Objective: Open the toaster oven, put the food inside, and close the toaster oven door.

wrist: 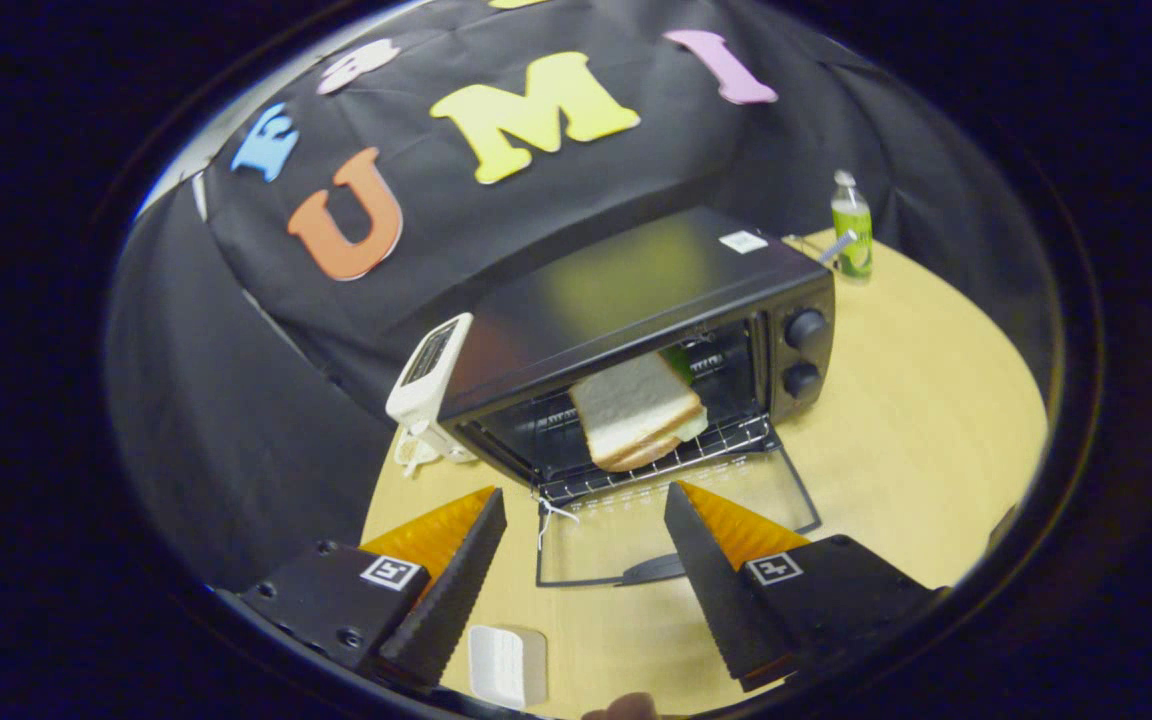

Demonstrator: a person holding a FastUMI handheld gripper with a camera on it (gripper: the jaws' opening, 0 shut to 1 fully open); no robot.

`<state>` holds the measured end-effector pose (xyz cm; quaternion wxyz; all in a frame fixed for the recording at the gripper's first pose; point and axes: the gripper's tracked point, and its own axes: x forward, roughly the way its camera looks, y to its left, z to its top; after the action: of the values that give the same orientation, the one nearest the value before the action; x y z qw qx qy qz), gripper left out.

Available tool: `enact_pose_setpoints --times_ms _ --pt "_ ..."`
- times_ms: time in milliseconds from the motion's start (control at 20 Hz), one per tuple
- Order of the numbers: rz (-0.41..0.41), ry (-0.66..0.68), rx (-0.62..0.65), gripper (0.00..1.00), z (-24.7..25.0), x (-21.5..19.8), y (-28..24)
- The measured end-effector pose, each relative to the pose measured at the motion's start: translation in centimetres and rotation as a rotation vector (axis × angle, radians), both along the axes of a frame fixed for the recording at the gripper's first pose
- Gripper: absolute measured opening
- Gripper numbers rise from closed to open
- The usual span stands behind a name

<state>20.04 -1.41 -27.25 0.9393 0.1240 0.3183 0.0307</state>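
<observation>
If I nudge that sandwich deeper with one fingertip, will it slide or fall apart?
The sandwich looks soft, so a fingertip would probably dent it. Its slices sit slightly offset, so the top may shift. It rests on the wire rack, which may snag it. The gripper is open, holding nothing.

Pale wooden table (916,420) against black cloth wall (236,400), seemingly dim light.

- One oven (636,300), door (676,520) down.
- One wire rack (656,462).
- One sandwich (639,412) of two bread slices.
- Two knobs (804,328).
- One bottle (852,228).
- One white device (428,375) beside the oven.
- One white block (508,665).
- One table (916,400).
- One hand-held gripper (584,520), two fingers (456,580) apart.
</observation>
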Motion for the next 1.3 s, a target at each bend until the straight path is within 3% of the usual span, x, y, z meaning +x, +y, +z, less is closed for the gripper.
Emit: enact_pose_setpoints --times_ms 300,650,850,1300 --pt "0.052 -0.064 -0.18 1.0 3.6 -6.4 0.2" --pt "0.056 -0.013 -0.283 1.0 -1.7 -10.0 -1.6" --pt "0.052 0.05 -0.271 1.0 -5.9 -9.7 -2.0" --pt "0.036 0.133 -0.291 1.0 -14.5 -4.9 -3.9"
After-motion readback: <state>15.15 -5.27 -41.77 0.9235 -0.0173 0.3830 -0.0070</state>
